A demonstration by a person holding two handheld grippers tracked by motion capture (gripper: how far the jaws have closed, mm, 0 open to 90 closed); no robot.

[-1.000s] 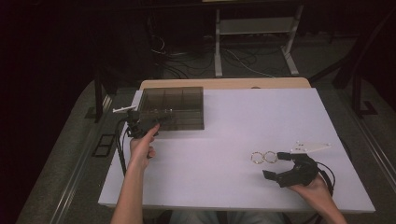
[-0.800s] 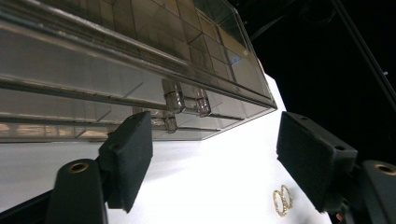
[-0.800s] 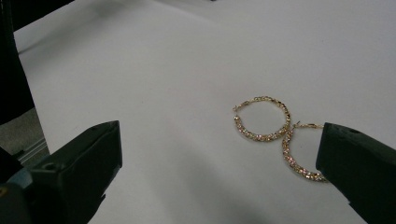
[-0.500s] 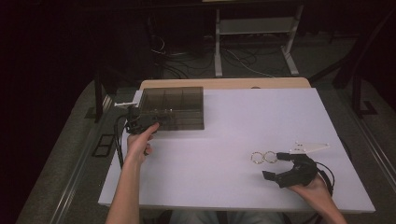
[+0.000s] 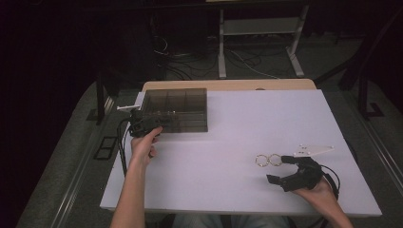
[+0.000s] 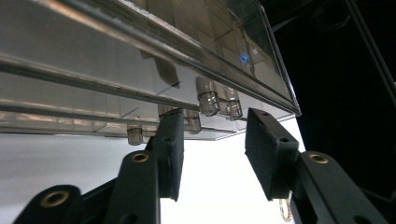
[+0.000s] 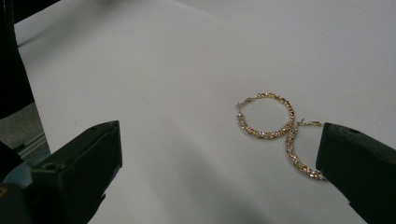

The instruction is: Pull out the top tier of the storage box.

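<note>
- A clear plastic organiser box (image 5: 176,110) with a grid of compartments sits at the far left part of the white table (image 5: 228,142), its lid down.
- The left gripper (image 5: 145,124) is at the box's near left corner, held by the person's left hand (image 5: 144,146), with the forearm coming in from the bottom edge of the high view.
- In the left gripper view, the box (image 6: 140,60) fills the upper part of the picture, and its front edge carries small clear latch knobs (image 6: 208,100).
- The left gripper (image 6: 212,140) has its two black jaws rising on either side of those knobs; the jaws have just been closing, but a gap still shows between the pads and the box edge, so they look parted and not yet pressing, though the angle makes this hard to be sure of.
- Well apart from the box, near the right front of the table, lie two gold hoop earrings (image 5: 268,160), side by side and touching.
- The right gripper (image 5: 280,170), held in the right hand (image 5: 317,189), rests just beside the earrings with its jaws spread wide.
- In the right gripper view, the earrings (image 7: 266,116) lie flat on the white surface; one is partly hidden behind the right-hand jaw, and nothing is held between the jaws (image 7: 219,154).
- Beyond the table are a dark floor, cables and a white stand (image 5: 259,33).
</note>
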